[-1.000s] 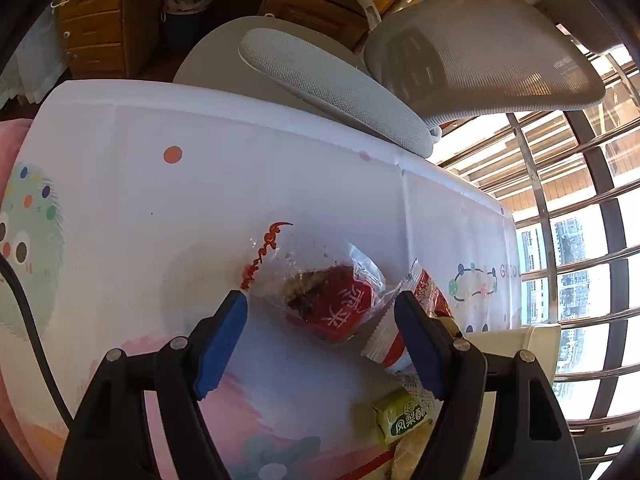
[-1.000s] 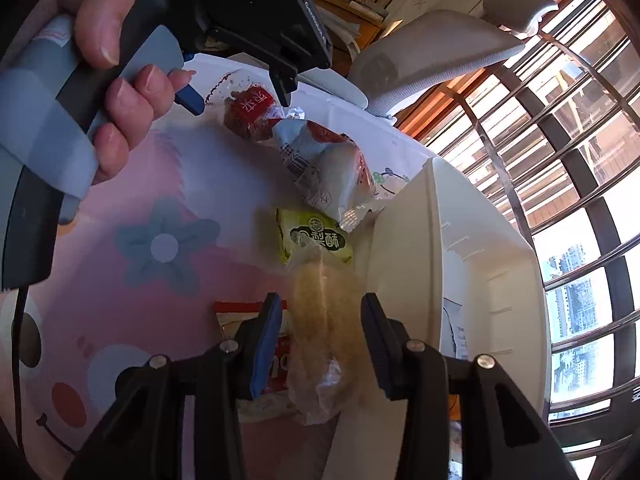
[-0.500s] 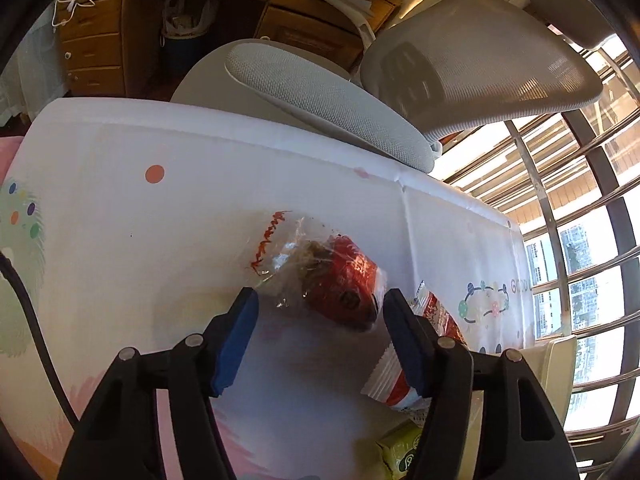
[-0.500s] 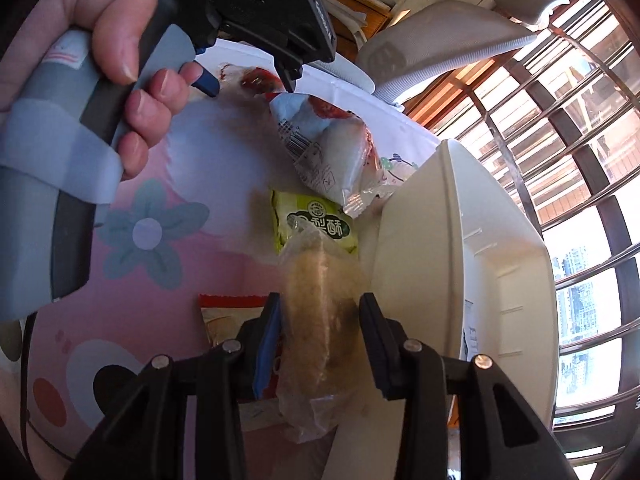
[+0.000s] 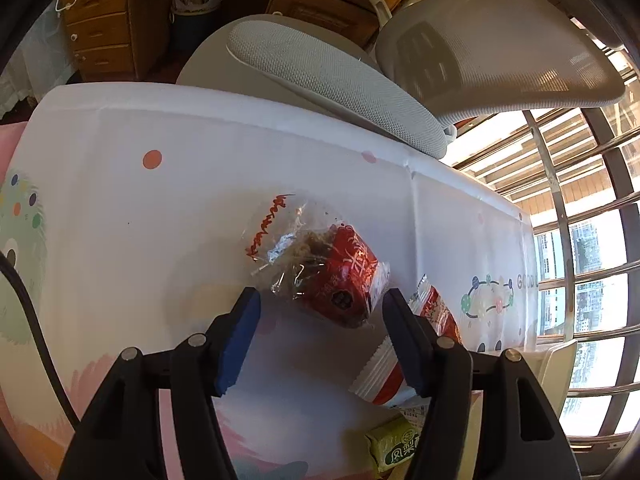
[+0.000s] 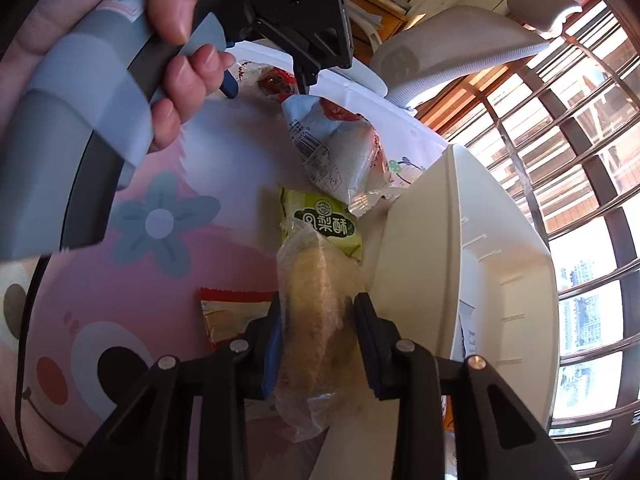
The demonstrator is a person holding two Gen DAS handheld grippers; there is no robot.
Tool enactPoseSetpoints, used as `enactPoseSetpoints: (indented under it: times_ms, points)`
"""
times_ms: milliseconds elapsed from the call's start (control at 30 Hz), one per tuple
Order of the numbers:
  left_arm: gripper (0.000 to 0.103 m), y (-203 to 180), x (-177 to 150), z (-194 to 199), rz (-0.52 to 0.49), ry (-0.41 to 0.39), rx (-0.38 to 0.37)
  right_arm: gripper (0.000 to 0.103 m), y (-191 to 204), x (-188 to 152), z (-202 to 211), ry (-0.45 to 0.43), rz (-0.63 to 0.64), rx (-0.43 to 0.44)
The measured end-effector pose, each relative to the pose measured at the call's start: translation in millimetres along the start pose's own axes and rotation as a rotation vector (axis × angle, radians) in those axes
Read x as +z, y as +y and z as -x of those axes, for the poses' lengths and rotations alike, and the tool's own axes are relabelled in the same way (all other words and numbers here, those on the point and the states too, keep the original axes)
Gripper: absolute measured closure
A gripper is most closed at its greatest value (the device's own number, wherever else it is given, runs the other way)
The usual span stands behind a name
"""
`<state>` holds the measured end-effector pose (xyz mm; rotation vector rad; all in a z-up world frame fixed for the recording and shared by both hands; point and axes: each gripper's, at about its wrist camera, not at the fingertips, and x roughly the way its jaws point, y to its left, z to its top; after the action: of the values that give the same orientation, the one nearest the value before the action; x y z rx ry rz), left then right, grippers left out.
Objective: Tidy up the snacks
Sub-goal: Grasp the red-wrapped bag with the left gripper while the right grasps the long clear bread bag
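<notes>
The cartoon-print tablecloth (image 5: 200, 200) was lit by a sunny barred window. The clear-wrapped pale pastry (image 6: 316, 312) sat at 6 o'clock beside the white bin (image 6: 500, 280); the right gripper (image 6: 316, 344) was closing, pads on the wrap. Next, I'd guess: lift it in. The left gripper (image 5: 320, 336), half open and widening, held nothing, with the red snack pack (image 5: 340, 280) just beyond its tips.

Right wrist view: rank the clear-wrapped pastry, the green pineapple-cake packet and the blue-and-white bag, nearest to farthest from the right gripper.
1. Clear-wrapped pastry: between the closing jaws of the right gripper, pads on its wrapper.
2. Green pineapple-cake packet: just beyond the pastry, flat on the cloth, beside the white bin.
3. Blue-and-white bag: farthest, past the green packet, towards the chair.
</notes>
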<state>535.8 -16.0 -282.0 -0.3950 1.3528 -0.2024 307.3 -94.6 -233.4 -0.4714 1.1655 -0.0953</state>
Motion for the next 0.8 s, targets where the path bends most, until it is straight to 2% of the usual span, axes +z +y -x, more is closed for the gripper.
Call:
enactPoseSetpoints:
  times_ms: [67,233,533,633,800]
  points:
    - [0.035,-0.1,3.0,-1.6,0.020,0.023,0.019,0.071,-4.9,1.5,2.3,0.009,-0.004,0.034]
    - [0.034,-0.8,10.1,-4.5,0.066,0.048,0.088,0.071,-14.8,2.4,8.2,0.027,-0.017,0.107]
    - [0.033,-1.7,24.0,-10.4,0.158,0.067,0.119,0.071,-30.2,3.3,20.8,0.029,-0.041,0.172]
    - [0.036,-1.8,29.8,-10.3,0.168,0.054,0.143,0.071,-35.4,3.5,22.3,0.029,-0.045,0.172]
    - [0.048,-2.8,29.7,-8.0,0.183,0.048,0.139,0.071,-41.8,2.5,24.0,0.035,-0.063,0.174]
